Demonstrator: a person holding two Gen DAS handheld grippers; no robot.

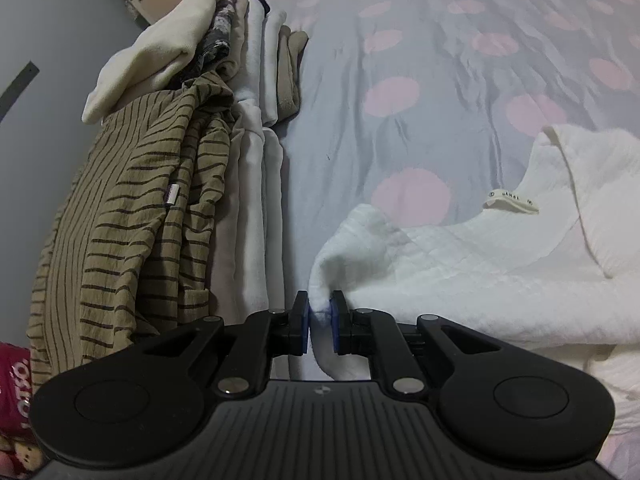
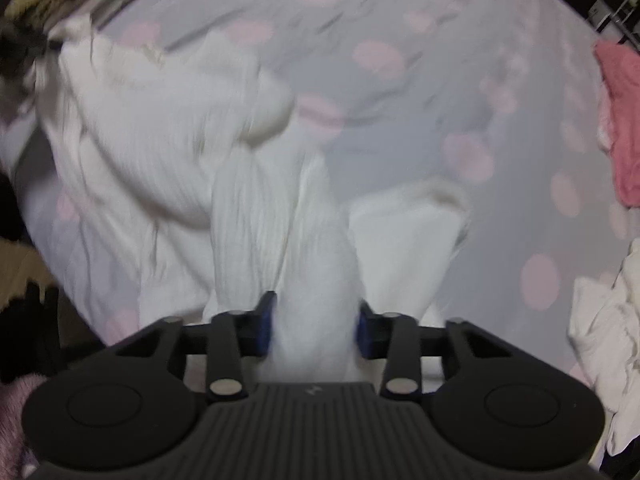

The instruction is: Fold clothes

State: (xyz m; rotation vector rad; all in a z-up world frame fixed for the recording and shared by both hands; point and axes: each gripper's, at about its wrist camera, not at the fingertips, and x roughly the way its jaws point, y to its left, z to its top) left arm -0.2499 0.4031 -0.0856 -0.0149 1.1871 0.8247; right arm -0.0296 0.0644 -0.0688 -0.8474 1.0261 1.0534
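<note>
White garment [image 1: 460,256] pinched at edge by left hand-held gripper [image 1: 320,316]; bunched fold gripped by right hand-held gripper [image 2: 316,320]; spreading on bed [image 1: 420,60] judged underway, flattening needed.

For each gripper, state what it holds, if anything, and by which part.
Left gripper: pinches an edge fold of the white garment. Right gripper: grips a bunched part of the same white cloth; the blur hides which part.

White top on the bed
The white textured top [image 1: 460,256] lay rumpled on the dotted bed [image 1: 420,60], neck label up.
</note>
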